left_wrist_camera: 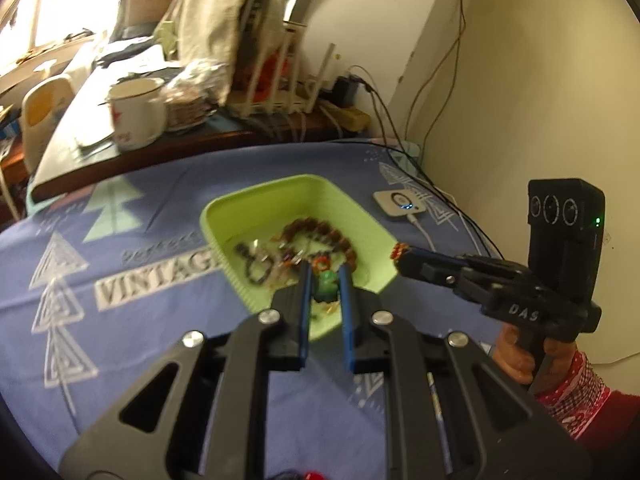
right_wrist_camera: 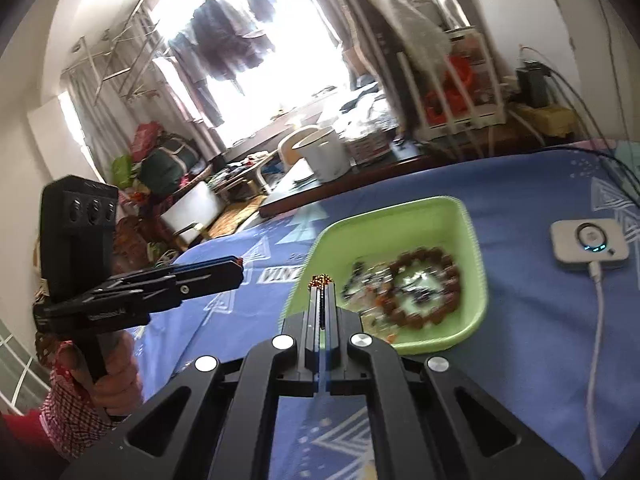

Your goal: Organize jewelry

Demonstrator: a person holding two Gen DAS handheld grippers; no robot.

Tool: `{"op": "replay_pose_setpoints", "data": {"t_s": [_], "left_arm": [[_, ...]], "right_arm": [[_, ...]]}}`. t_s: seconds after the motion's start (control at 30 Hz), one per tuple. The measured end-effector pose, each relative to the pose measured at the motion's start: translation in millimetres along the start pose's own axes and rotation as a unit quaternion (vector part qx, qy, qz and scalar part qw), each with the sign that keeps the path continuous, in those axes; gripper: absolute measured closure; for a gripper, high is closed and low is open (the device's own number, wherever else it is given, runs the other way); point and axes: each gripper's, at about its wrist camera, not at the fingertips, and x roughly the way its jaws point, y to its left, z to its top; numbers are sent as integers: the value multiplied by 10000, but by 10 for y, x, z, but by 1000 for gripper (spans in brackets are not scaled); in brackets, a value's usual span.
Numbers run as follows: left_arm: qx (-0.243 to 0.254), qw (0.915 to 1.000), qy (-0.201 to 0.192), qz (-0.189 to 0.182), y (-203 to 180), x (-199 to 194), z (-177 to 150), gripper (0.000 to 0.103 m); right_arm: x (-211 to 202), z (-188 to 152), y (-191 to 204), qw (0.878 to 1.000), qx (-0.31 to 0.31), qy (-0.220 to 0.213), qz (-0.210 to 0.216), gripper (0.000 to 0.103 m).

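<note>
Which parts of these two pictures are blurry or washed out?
Left wrist view: the window at upper left is blown out, and the jewelry in the green tray is slightly soft. Right wrist view: the window glares white, and the brown bead bracelet is smeared by motion blur; straight edges bow from the fisheye.

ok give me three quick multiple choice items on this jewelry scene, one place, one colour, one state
1. Where does the brown bead bracelet lie?
A. in the tray
B. on the cloth
C. in the mug

2. What colour is the tray?
A. white
B. light green
C. red

3. How is the right gripper?
A. wide open
B. out of sight
C. shut on a small beaded piece

Answers:
1 A, the bracelet sits within the tray walls.
2 B, its rim and floor are light green.
3 C, its fingers meet with the small beaded piece at their tips.
</note>
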Motion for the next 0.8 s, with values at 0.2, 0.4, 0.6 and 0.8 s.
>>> {"op": "replay_pose_setpoints", "data": {"t_s": [0.2,0.4,0.6,0.8], "left_arm": [[11,9996,274,-5,-95,372,238,86],[-412,9976,517,203,77,570,224,75],[-384,9984,162,385,236,17,8,75],[-347,9974,-74,630,387,-627,-579,75]], "right_arm": [[50,81,-167,9993,-50,-70,-366,103],[50,56,-183,9981,-72,-159,-597,103],[-80,-24,-34,9995,30,-255,-170,103],[-12,-402,536,9969,-686,181,325,62]]}}
